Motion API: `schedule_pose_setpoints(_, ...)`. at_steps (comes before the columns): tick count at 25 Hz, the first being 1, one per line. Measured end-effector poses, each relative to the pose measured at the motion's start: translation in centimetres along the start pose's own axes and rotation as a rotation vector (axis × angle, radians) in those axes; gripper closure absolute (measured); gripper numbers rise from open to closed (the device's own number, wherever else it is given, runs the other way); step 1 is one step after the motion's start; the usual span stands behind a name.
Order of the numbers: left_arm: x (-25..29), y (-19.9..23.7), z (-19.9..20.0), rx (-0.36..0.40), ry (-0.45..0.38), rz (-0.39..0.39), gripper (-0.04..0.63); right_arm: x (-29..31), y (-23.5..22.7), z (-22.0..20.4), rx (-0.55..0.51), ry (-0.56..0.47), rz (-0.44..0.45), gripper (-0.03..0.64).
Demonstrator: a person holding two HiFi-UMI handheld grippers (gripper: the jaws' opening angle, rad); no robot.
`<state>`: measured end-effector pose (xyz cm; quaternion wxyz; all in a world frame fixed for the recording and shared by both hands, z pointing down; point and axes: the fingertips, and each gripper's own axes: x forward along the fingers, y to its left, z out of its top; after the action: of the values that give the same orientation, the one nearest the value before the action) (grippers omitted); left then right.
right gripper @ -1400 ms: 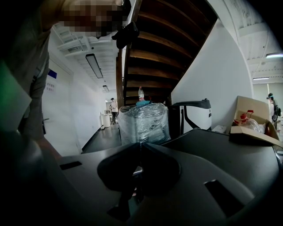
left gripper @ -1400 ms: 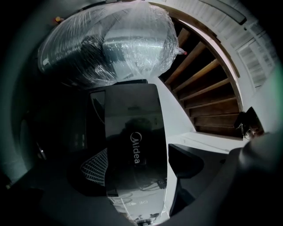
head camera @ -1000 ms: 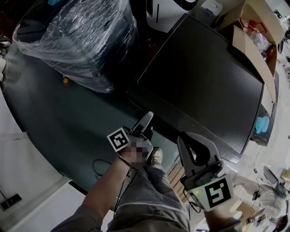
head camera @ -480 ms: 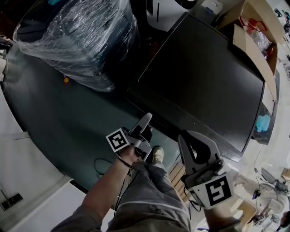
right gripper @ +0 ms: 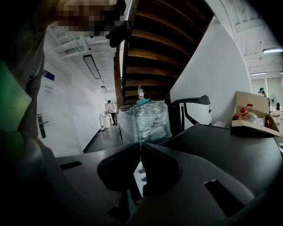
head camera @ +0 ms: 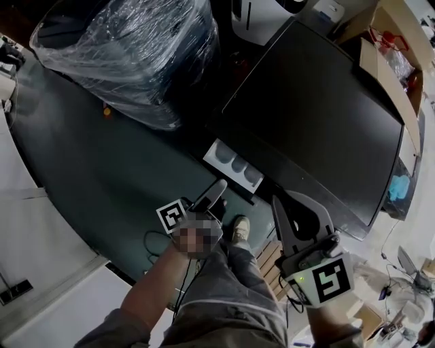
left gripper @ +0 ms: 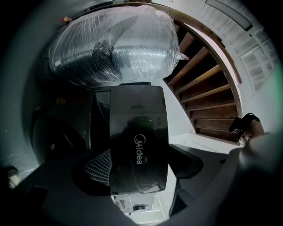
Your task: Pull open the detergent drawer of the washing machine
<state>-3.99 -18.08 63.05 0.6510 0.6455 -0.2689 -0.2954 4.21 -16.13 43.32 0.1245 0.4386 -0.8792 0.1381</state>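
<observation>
The black washing machine (head camera: pixel 312 115) fills the right of the head view, seen from above. Its detergent drawer (head camera: pixel 234 164) stands pulled out of the front, with white compartments showing. My left gripper (head camera: pixel 217 192) is at the drawer's outer end. In the left gripper view the glossy black drawer front (left gripper: pixel 139 145) with its logo sits between the jaws of the left gripper (left gripper: pixel 141 176), which is shut on it. My right gripper (head camera: pixel 293 212) hangs to the right, in front of the machine, shut and holding nothing. In its own view the right gripper (right gripper: pixel 140 152) has its jaws together.
A large plastic-wrapped bundle (head camera: pixel 136 47) stands left of the machine. A cardboard box (head camera: pixel 391 47) lies on the far right. A white appliance (head camera: pixel 262 17) is behind the machine. Wooden stairs (left gripper: pixel 208 97) rise on the right. The person's shoe (head camera: pixel 236 230) is below the drawer.
The drawer has slid out of the machine's front and its white compartments now show. My left gripper has drawn back toward the person with the drawer front. The right gripper stayed roughly in place.
</observation>
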Motion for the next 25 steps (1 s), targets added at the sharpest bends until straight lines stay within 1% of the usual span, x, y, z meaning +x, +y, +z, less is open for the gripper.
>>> schedule_pose_setpoints(3,-1.7,0.1,-0.4,-0.006,0.001,0.010,0.179,-0.2,0.8,-0.6,-0.021,0.019,0.020,0.577)
schedule_pose_setpoints(6,-3.2,0.2,-0.7,-0.012,-0.002,0.013,0.179,0.0,1.5,-0.9,-0.012,0.020,0.024,0.577)
schedule_pose_setpoints(11,-5.3,0.2,-0.8,-0.001,-0.006,0.014,0.179,0.2,3.1,-1.4,-0.023,0.031,0.048,0.577)
schedule_pose_setpoints(14,-6.2,0.1,-0.9,0.000,-0.008,0.014,0.179,0.2,3.5,-1.5,-0.025,0.038,0.045,0.577)
schedule_pose_setpoints(20,-7.5,0.1,-1.0,0.005,-0.011,0.017,0.179,0.3,3.8,-1.4,-0.030,0.036,0.046,0.577)
schedule_pose_setpoints(25,-7.5,0.1,-1.0,0.016,-0.006,0.015,0.179,0.3,3.8,-1.5,-0.031,0.045,0.053,0.577)
